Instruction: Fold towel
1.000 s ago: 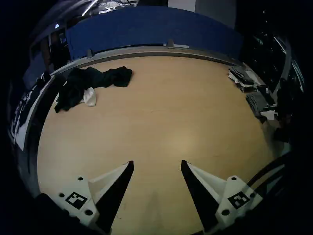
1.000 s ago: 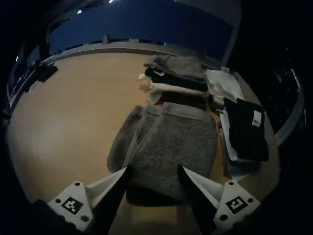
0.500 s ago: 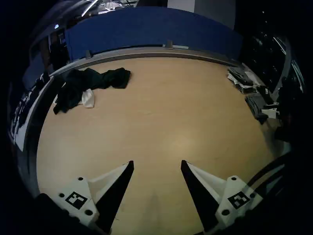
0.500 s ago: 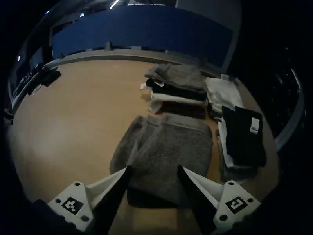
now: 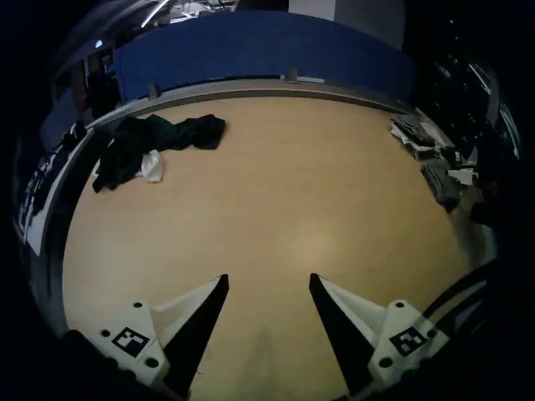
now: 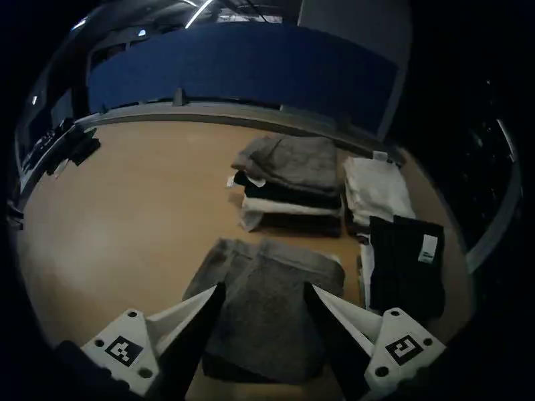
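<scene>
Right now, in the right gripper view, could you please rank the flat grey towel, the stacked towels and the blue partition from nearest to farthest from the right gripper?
1. The flat grey towel, just ahead of the jaws.
2. The stacked towels, farther back, centre.
3. The blue partition, farthest, along the back.

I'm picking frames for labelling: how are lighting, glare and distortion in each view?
Left gripper view: dim, a soft glare patch on the table, its far edge bowed by the fisheye, the dark clothes pile losing detail. Right gripper view: dim too, the grey towel shows texture, the black folded cloth nearly featureless.
</scene>
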Demonstrator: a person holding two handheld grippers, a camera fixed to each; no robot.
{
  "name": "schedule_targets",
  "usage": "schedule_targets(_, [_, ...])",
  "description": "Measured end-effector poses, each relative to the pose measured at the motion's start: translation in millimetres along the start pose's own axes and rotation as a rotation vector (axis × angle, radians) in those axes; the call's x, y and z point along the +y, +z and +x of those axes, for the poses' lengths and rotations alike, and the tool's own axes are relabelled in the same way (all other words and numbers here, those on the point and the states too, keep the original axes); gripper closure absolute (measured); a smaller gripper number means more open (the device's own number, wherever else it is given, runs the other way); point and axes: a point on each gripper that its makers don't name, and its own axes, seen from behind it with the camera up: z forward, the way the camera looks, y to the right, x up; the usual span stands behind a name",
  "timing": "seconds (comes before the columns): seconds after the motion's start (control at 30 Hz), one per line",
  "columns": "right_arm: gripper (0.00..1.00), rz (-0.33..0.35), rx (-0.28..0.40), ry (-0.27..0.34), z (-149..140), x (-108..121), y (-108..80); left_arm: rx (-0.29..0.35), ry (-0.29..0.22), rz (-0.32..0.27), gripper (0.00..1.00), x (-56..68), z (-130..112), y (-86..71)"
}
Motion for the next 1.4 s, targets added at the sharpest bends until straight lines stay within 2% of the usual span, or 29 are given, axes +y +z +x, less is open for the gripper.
schedule_targets(0.27, [0.09, -0.011, -0.007, 0.022, 7.2, 17.1, 22.4, -0.003, -0.006, 0.017, 0.11, -3.1, -3.1, -2.2])
schedule_targets(0.4, [0.09, -0.002, -0.032, 0.037, -1.1, 20.2, 34.2, -0.005, -0.011, 0.028, 0.11, -4.5, -7.1, -3.9])
schedule_targets(0.6, [0.09, 0.004, -0.071, 0.020, -16.1, 22.5, 47.6, -0.008, -0.015, 0.041, 0.11, -7.6, -12.4, -6.7])
schedule_targets(0.77, [0.09, 0.009, -0.075, 0.027, -18.5, 21.4, 52.0, -0.005, -0.018, 0.045, 0.11, -9.2, -13.0, -9.8])
schedule_targets(0.97, [0.08, 0.004, -0.031, 0.041, -3.6, 20.8, 36.4, 0.008, -0.017, 0.041, 0.11, -8.2, -8.5, -11.1])
schedule_targets(1.1, [0.01, 0.007, 0.019, 0.039, 10.6, 14.7, 15.5, 0.017, -0.017, 0.034, 0.11, -7.5, -4.8, -11.6])
schedule_targets(1.4, [0.00, 0.006, 0.104, 0.059, 22.9, -5.9, -30.9, 0.038, -0.016, 0.016, 0.11, -4.1, 3.9, -11.0])
